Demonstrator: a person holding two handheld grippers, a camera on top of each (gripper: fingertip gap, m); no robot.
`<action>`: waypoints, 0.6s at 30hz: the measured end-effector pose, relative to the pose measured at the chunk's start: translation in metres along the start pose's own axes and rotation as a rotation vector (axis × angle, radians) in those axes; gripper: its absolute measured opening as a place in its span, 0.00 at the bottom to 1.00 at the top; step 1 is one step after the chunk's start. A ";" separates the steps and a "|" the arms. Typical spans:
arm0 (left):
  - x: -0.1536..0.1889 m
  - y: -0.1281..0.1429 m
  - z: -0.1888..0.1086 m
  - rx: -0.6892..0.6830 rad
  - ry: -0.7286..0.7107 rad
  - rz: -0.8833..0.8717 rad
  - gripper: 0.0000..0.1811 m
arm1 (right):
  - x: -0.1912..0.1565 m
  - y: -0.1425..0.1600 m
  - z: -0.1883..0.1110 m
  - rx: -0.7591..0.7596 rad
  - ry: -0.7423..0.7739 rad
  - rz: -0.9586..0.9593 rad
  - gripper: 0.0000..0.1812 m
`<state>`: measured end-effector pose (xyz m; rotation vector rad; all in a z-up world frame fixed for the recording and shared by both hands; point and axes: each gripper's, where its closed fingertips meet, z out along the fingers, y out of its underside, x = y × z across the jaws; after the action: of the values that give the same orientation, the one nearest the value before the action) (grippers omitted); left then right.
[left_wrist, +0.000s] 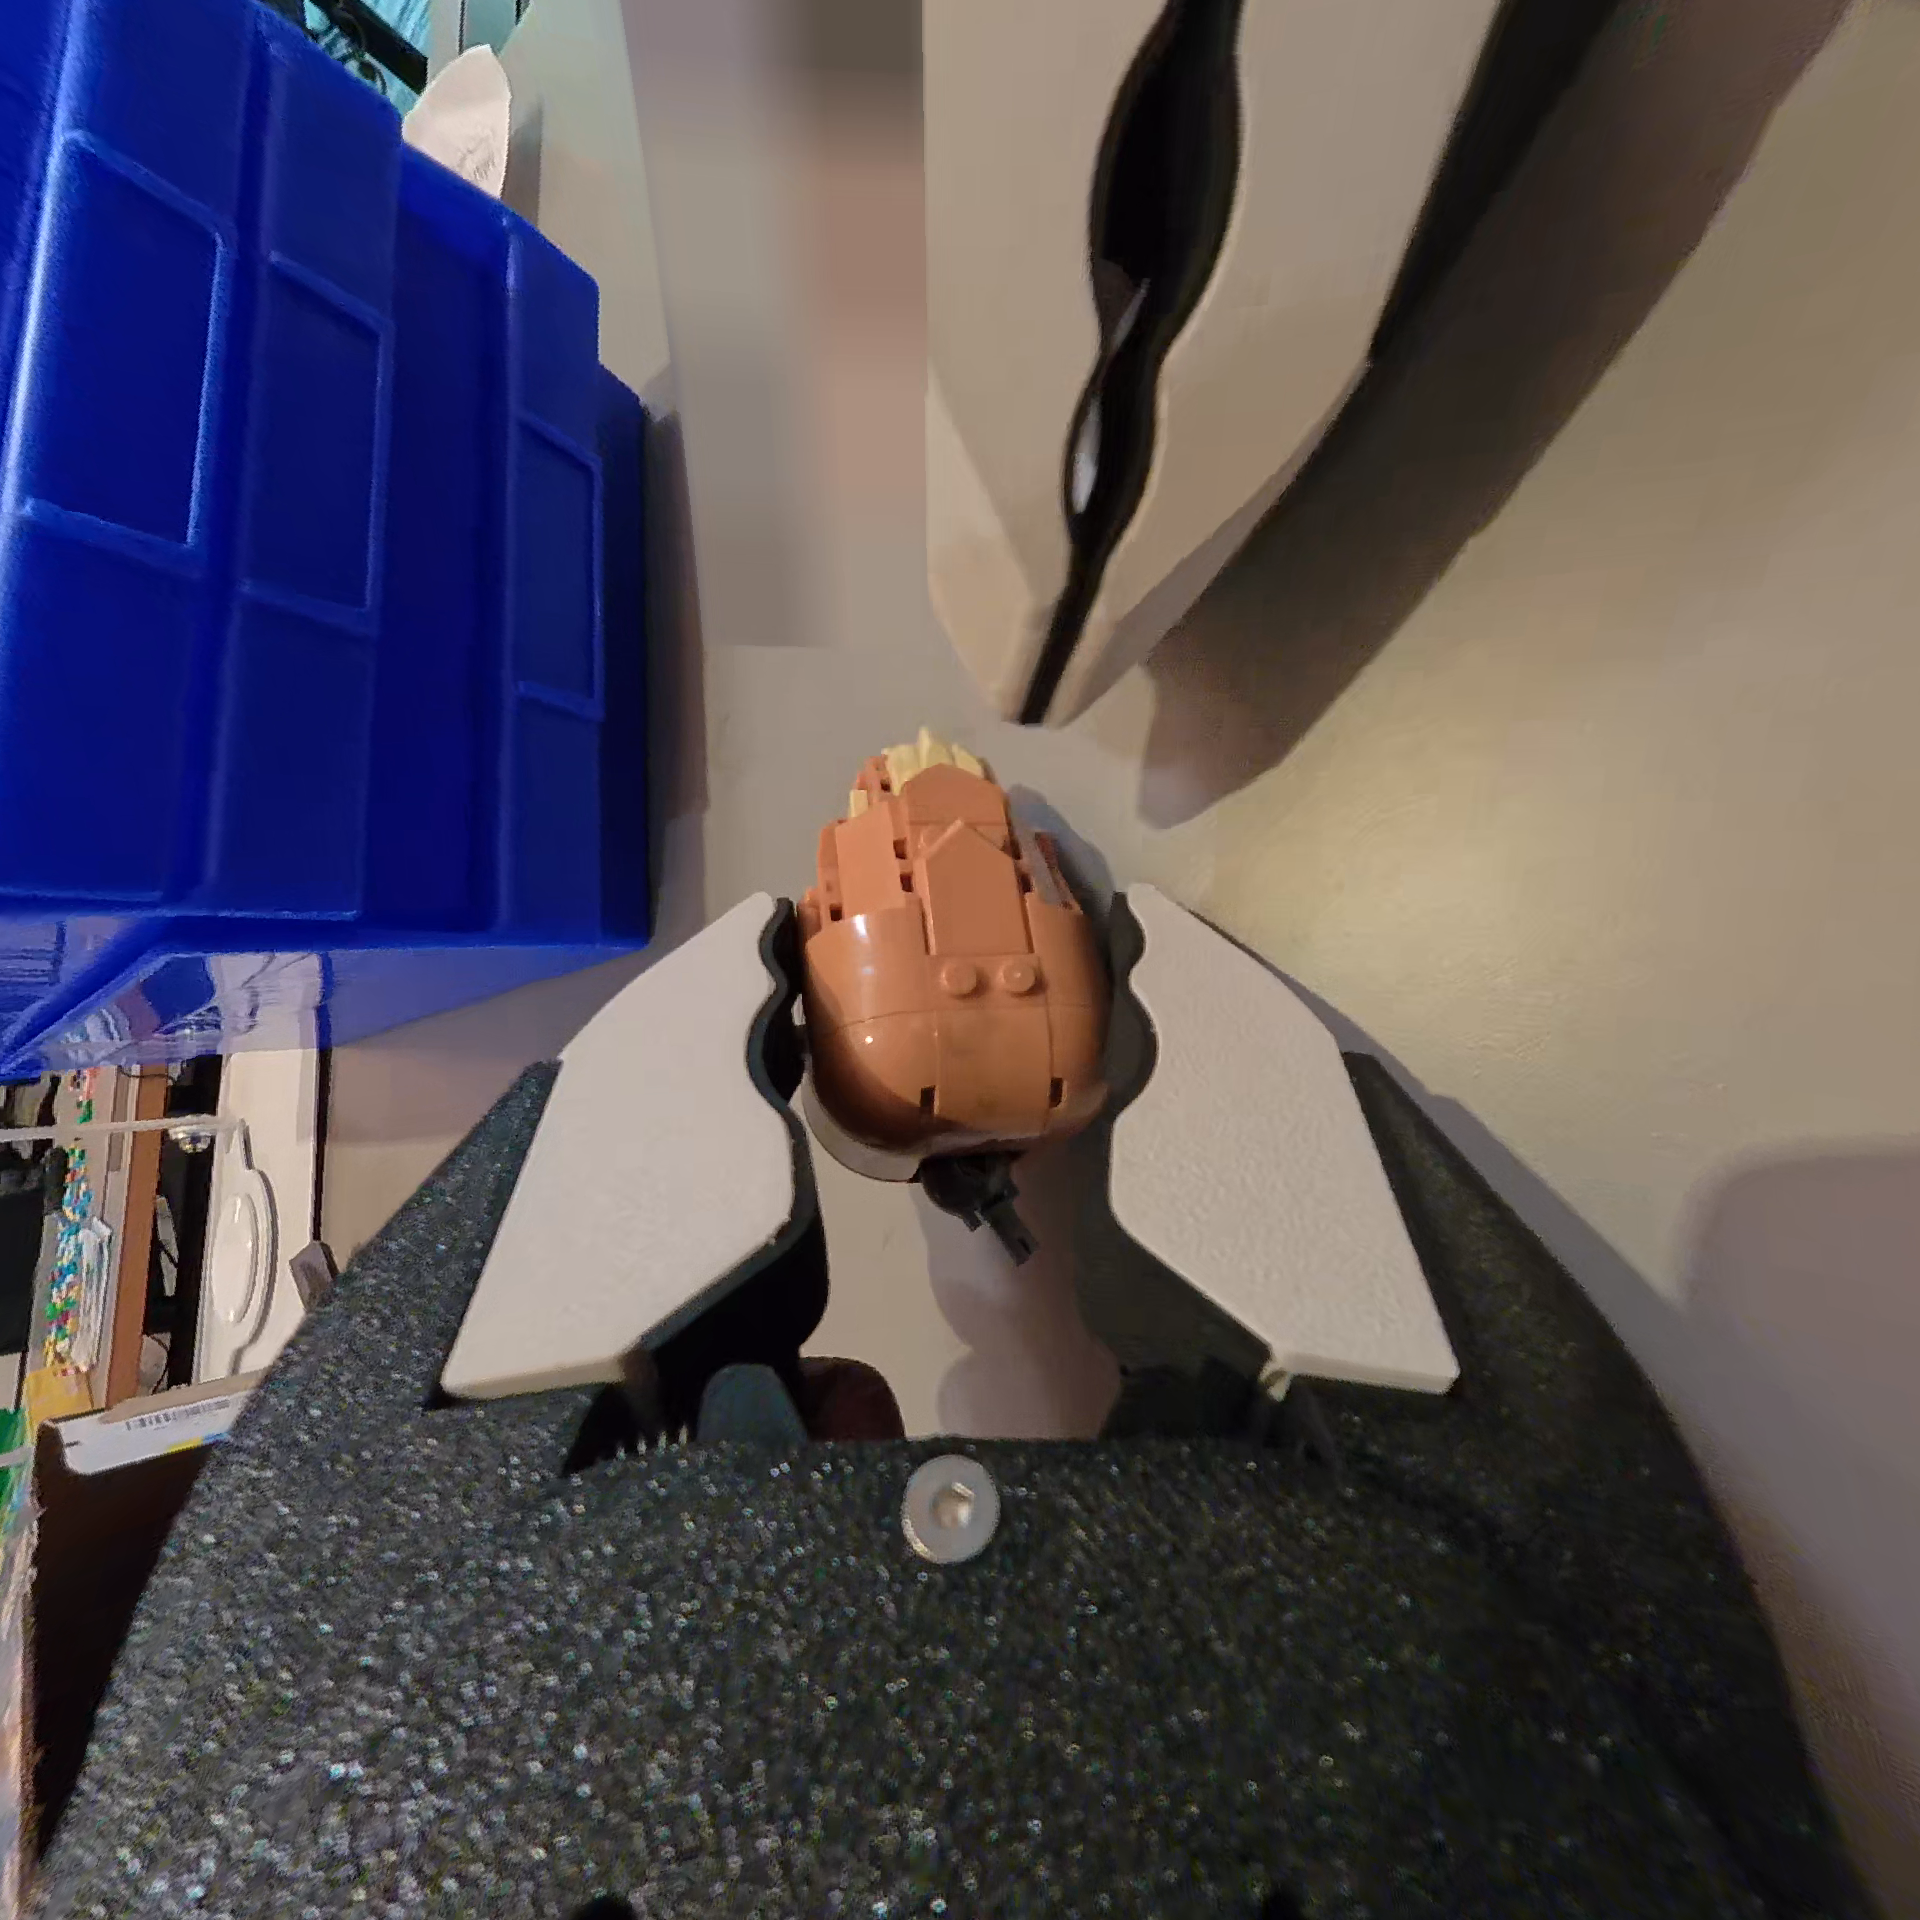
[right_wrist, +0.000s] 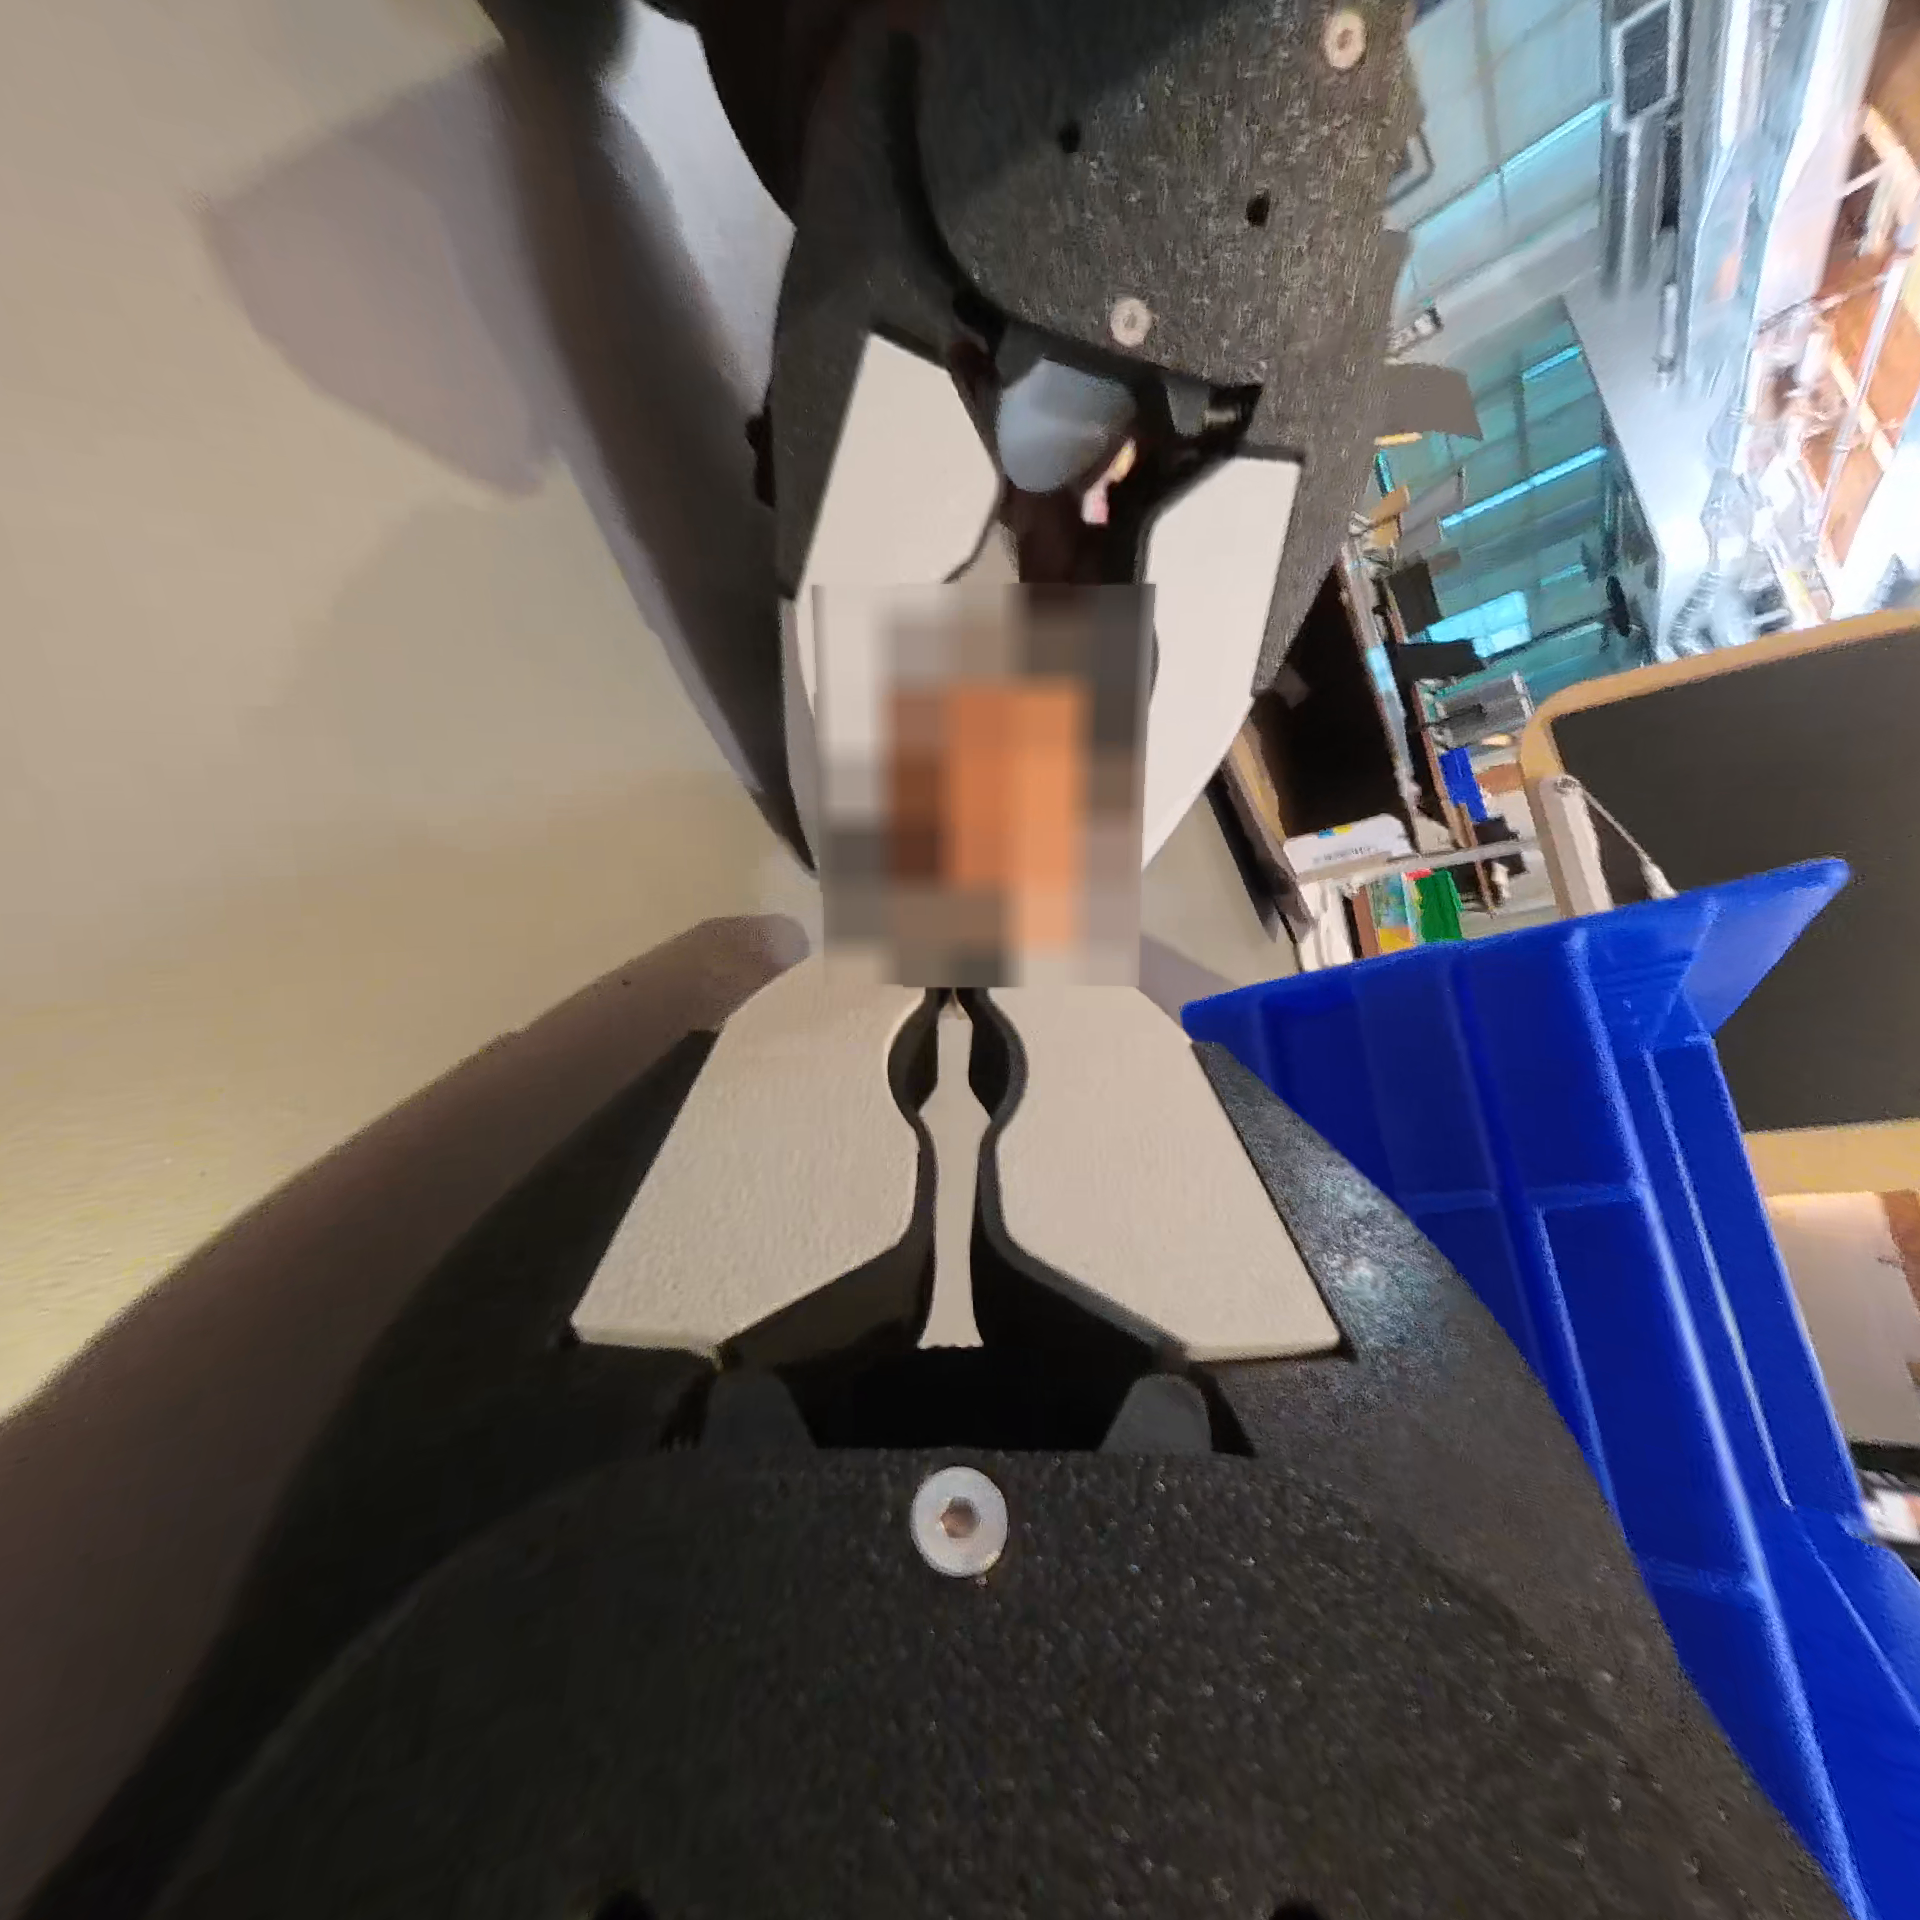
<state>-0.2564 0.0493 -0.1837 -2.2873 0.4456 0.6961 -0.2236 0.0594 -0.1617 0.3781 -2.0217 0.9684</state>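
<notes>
Workshop: blue storage bin (left_wrist: 260, 499), cluttered shelves (right_wrist: 1704, 312) behind.

Tan brick-built model (left_wrist: 951, 997) (maybe a head), tool-clamped

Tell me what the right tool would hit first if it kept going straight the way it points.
The right tool, nearly closed with only a narrow slit, points at the left tool just ahead, which grips a brown brick-built piece. It would likely meet that piece or the left tool's fingers first; the gap is hard to judge, and a mosaic patch covers that spot.
</notes>
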 end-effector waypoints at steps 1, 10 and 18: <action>0.000 0.000 0.000 0.004 -0.001 0.008 0.32 | 0.002 0.003 0.000 -0.018 0.021 -0.009 0.00; 0.002 -0.003 0.000 0.050 0.008 0.014 0.32 | 0.010 0.020 0.010 -0.072 0.044 0.043 0.08; 0.001 -0.003 0.000 0.064 0.011 0.006 0.32 | 0.005 0.019 0.018 -0.064 -0.013 0.113 0.12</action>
<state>-0.2539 0.0511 -0.1823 -2.2313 0.4732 0.6628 -0.2478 0.0592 -0.1734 0.2384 -2.0984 0.9685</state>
